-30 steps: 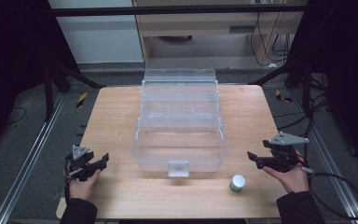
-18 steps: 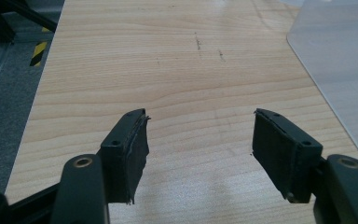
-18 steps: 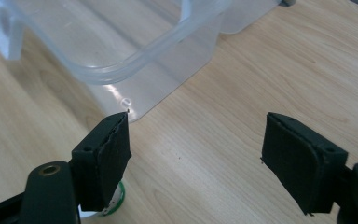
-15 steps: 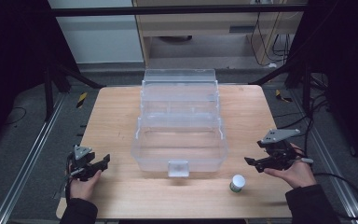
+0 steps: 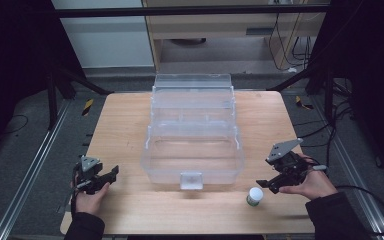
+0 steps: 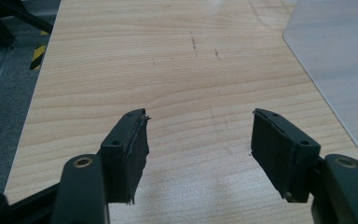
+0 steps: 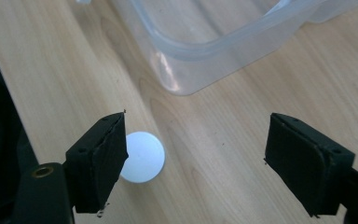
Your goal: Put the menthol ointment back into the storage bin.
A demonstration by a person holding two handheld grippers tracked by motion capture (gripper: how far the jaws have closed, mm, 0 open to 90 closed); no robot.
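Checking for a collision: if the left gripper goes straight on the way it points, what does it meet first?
Probably nothing soon: the open left gripper faces bare table, with the clear box off to its right.

I see the clear bin at the centre of the table. The small jar sits at its five o'clock, just beside my right gripper. My left gripper rests at eight o'clock, well apart.

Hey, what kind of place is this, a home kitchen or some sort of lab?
Probably a lab or recording rig, not a home: a bare wooden table inside a dark metal frame, loose cables on the grey floor, and a person's hand holding the right gripper.
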